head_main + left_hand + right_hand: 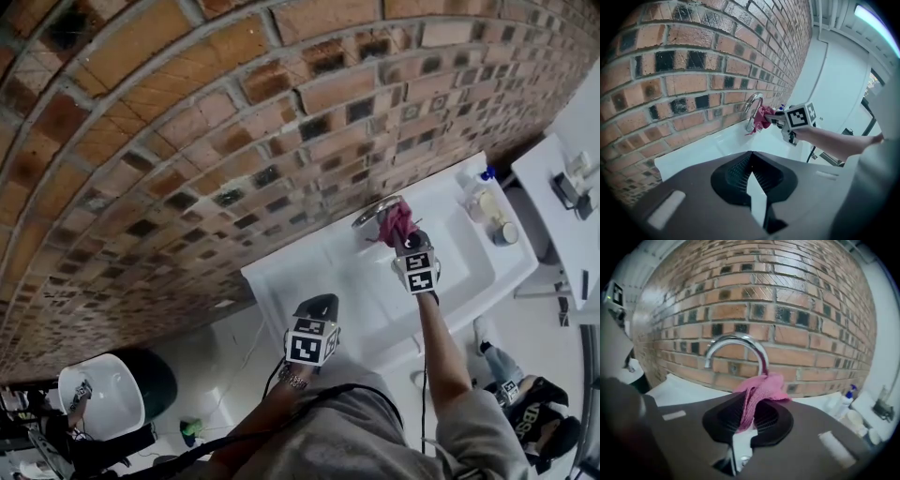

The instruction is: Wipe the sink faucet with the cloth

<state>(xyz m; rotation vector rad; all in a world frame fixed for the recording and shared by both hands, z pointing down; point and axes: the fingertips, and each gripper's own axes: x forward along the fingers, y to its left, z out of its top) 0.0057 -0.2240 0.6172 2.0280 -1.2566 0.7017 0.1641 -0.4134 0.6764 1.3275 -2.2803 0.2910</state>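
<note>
A chrome arched faucet (736, 347) rises from the white sink (356, 281) against the brick wall; it also shows in the head view (375, 212) and the left gripper view (753, 108). My right gripper (749, 404) is shut on a pink cloth (759, 391), and the cloth presses against the faucet's upright stem. From the head view the cloth (396, 223) sits bunched at the faucet with the right gripper (409, 240) behind it. My left gripper (751, 177) hangs back over the sink's near left edge, jaws together with nothing between them.
A spray bottle (845, 400) and small containers (495, 225) stand at the sink's right end. A white counter (562, 202) lies further right. The brick wall (187, 122) runs close behind the faucet. A white basin (103, 398) sits on the floor at the left.
</note>
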